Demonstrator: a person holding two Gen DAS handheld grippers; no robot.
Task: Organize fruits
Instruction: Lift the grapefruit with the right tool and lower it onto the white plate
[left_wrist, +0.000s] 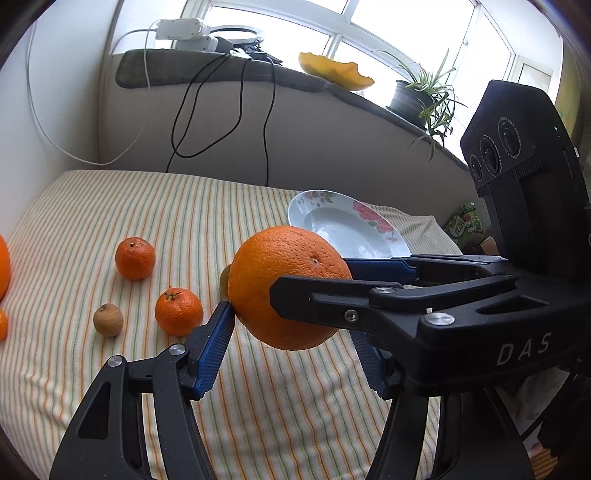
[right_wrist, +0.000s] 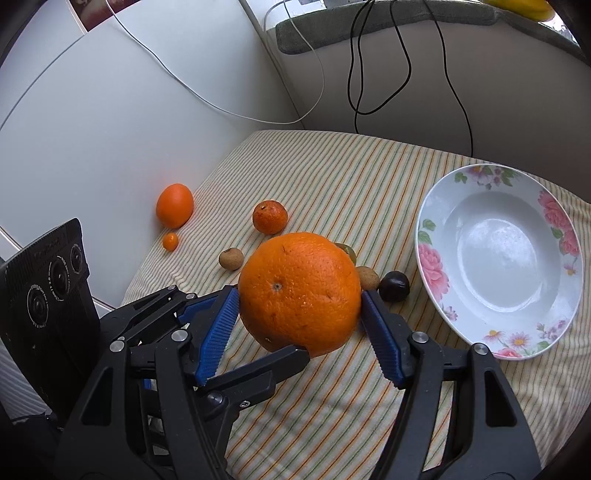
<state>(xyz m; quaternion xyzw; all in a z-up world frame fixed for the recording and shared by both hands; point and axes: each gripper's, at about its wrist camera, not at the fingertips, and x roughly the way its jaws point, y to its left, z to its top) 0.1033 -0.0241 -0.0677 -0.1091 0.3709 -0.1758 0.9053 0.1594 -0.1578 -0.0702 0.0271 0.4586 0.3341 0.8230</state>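
Two grippers' fingers half apart, all clamped on one big orange

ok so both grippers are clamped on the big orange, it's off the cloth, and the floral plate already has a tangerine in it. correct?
One thing is wrong: the floral plate holds nothing; the right wrist view shows its whole bowl bare. The rest stands: the left gripper and the right gripper both clamp the big orange, which is off the striped cloth.

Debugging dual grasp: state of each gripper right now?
Left gripper: shut on the large orange.
Right gripper: shut on the same large orange, lifted off the striped cloth.
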